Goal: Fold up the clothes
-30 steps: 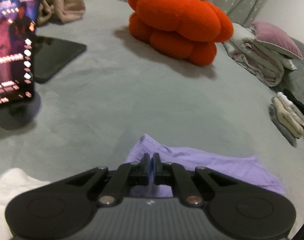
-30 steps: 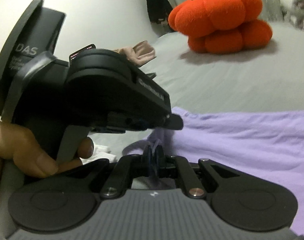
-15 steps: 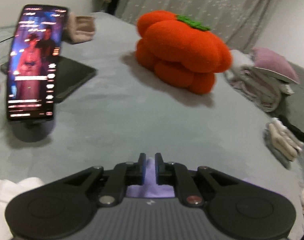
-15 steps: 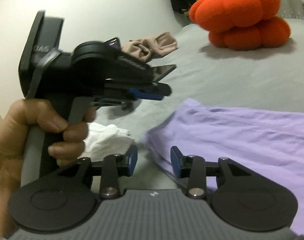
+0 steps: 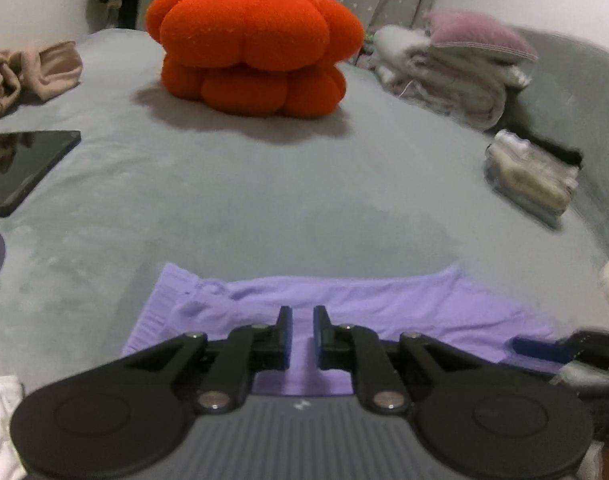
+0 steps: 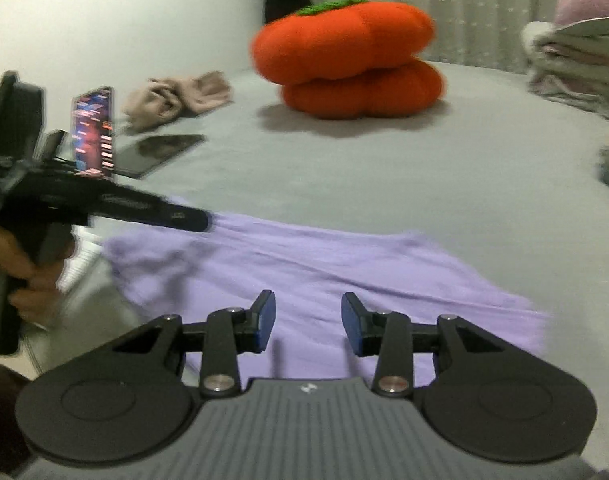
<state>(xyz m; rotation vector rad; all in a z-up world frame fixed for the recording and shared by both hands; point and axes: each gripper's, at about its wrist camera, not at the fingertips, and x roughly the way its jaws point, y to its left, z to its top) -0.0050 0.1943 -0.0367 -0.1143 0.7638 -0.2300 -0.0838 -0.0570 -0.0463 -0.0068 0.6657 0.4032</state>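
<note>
A lilac garment (image 5: 344,308) lies spread flat on the grey bed cover (image 5: 264,200), its ribbed hem at the left edge and a few soft creases across the cloth. The left gripper (image 5: 302,328) hovers just over the near edge of that garment with its blue-padded jaws a small gap apart and nothing between them. The right gripper (image 6: 308,322) hangs above the same cloth with its jaws spread wide, also empty. From the right wrist view the left gripper shows side-on, held in a hand (image 6: 24,272); there is pale lettering along its black body, but motion blur makes it unreadable. A small light emblem sits on the ribbed grey housing of each gripper, too small to make out. Farther back on the bed sits an orange pumpkin-shaped plush cushion (image 5: 252,44) with a green top. Left of it lie crumpled beige clothes (image 5: 28,72) and a dark tablet (image 5: 20,164) lying flat. A phone (image 6: 94,136) stands upright on a stand, its screen lit with a colourful video and small white text that cannot be read. A stack of folded pale clothes (image 5: 452,72) topped by a pink piece sits at the right, with a smaller folded cream pile (image 5: 532,176) nearer.
</note>
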